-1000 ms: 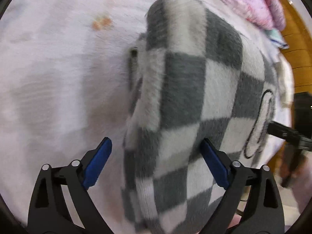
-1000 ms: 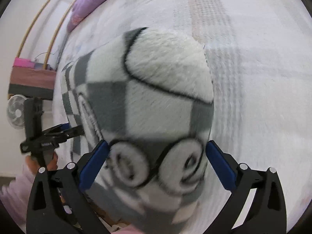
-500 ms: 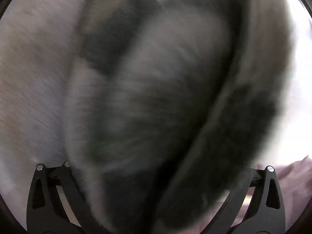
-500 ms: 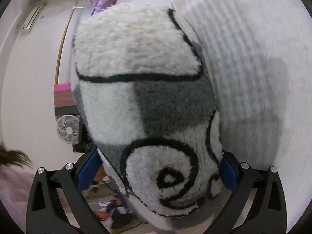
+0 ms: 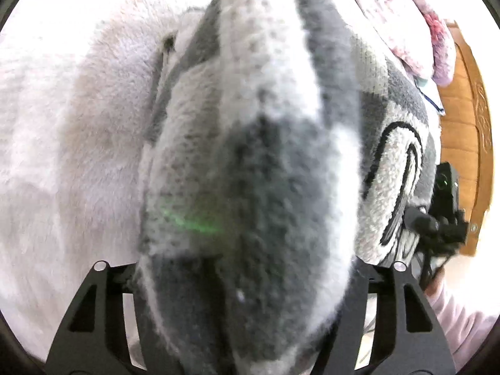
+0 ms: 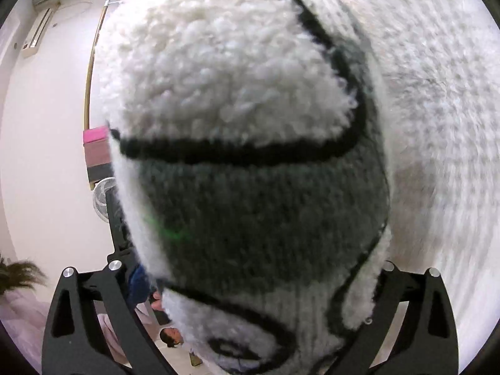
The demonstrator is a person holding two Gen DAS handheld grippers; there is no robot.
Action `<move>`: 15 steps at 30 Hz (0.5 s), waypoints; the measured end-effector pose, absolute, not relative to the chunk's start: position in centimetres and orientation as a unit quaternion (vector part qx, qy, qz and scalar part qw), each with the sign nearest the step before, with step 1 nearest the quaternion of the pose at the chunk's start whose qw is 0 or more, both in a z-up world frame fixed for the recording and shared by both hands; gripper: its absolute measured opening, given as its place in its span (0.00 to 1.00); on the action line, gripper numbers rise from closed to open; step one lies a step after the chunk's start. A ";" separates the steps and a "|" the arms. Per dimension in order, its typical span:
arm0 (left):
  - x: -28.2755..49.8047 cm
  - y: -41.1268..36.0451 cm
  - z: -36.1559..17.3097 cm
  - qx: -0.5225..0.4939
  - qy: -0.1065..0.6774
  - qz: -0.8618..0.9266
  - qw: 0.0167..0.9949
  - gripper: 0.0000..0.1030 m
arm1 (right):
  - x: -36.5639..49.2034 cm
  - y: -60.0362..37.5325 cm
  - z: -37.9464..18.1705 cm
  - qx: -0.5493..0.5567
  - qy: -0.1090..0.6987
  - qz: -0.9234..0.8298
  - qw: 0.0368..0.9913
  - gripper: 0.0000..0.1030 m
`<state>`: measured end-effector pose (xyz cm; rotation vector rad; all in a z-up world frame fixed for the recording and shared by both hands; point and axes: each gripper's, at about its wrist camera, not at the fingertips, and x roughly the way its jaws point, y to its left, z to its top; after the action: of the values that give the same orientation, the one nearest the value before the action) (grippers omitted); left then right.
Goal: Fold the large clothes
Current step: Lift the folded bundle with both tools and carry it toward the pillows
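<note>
A fluffy grey-and-white checked sweater (image 5: pixel 250 162) with black outlined lettering lies bunched on the pale bedcover (image 5: pixel 62 143). My left gripper (image 5: pixel 247 281) points steeply down at it. Its jaws are closing on a raised fold that fills the gap and hides both pads. My right gripper (image 6: pixel 253 281) comes in low from the sweater's (image 6: pixel 237 100) lettered end. Its jaws stand wide, and the thick bundle sits between them and covers the pads. From the left wrist the right gripper (image 5: pixel 443 215) shows as a black device at the sweater's right edge, held by a hand in a pale sleeve (image 5: pixel 456 315).
Pink and purple bedding (image 5: pixel 403 22) is heaped at the far right of the bed, against a wooden headboard (image 5: pixel 465 131). From the right wrist I see a white wall, a standing fan (image 6: pixel 103 197) and a pink-topped box (image 6: pixel 97 147) off the bed's left side.
Both grippers have dropped in close, so the sweater now fills each view. The left jaws have narrowed onto a fold. The right wrist has tilted from looking down to nearly level.
</note>
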<state>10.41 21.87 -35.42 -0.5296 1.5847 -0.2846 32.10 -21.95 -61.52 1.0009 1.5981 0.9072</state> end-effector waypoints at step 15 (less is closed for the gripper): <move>7.3 16.7 -18.6 -0.183 0.642 -0.160 0.728 0.59 | 34.9 -30.7 -45.0 0.380 0.615 0.405 0.560 0.90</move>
<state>7.27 16.69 -18.59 -0.4031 1.4140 -0.3518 34.93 -30.66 -45.04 0.8967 1.4488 0.9557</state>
